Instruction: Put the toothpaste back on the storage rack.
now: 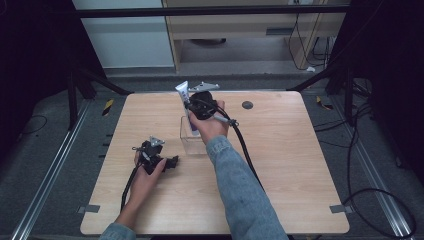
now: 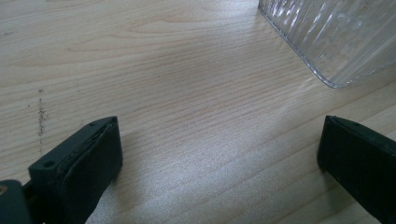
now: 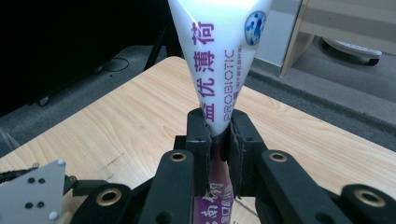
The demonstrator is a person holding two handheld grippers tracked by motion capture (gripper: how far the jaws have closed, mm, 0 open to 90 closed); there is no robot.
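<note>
Black jaws of the right gripper [image 3: 218,135] clench the white-and-purple tube [image 3: 219,65] at mid-length.

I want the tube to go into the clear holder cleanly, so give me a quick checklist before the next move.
1. Right tool shut on the tube: ok.
2. Tube upright, crimped end up: ok.
3. Tube over the clear holder: ok in the high view.
4. Tube's lower end inside the holder: cannot tell.
5. Left tool open, holding nothing: ok.
6. Left tool steadying the holder: not ok, it sits apart from it.
</note>
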